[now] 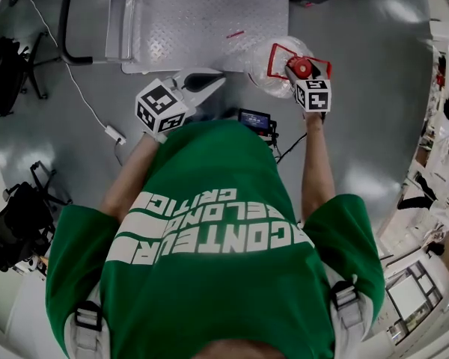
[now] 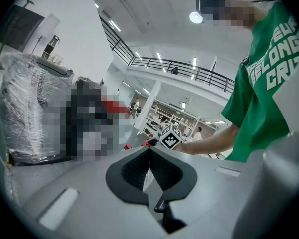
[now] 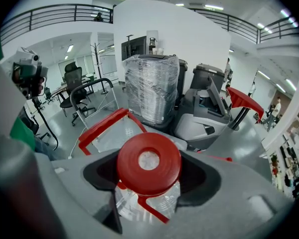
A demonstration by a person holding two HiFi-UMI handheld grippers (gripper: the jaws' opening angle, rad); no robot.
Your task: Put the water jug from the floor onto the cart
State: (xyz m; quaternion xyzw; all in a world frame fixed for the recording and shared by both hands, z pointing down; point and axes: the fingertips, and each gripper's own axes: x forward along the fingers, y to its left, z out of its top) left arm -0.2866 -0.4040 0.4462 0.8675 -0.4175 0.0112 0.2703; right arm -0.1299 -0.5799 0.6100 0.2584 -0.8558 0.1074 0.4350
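The water jug (image 1: pixel 268 72) is clear plastic with a red carry handle (image 1: pixel 280 54) and a red cap (image 3: pixel 148 163). In the head view it hangs by the near right corner of the cart (image 1: pixel 202 21), a silver diamond-plate platform with a push handle at its left end. My right gripper (image 1: pixel 302 70) is shut on the jug's neck just under the cap, and the cap fills the space between its jaws (image 3: pixel 149 176). The left gripper (image 1: pixel 203 81) hovers at the cart's near edge, left of the jug. Its jaws (image 2: pixel 149 169) meet with nothing between them.
Black office chairs (image 1: pixel 7 66) (image 1: pixel 19 223) stand at the left. A white cable with an adapter (image 1: pixel 114 134) lies on the grey floor. Beyond the cart are a film-wrapped stack (image 3: pixel 152 88) and a grey machine (image 3: pixel 209 116). A small screen device (image 1: pixel 254 118) hangs at the person's chest.
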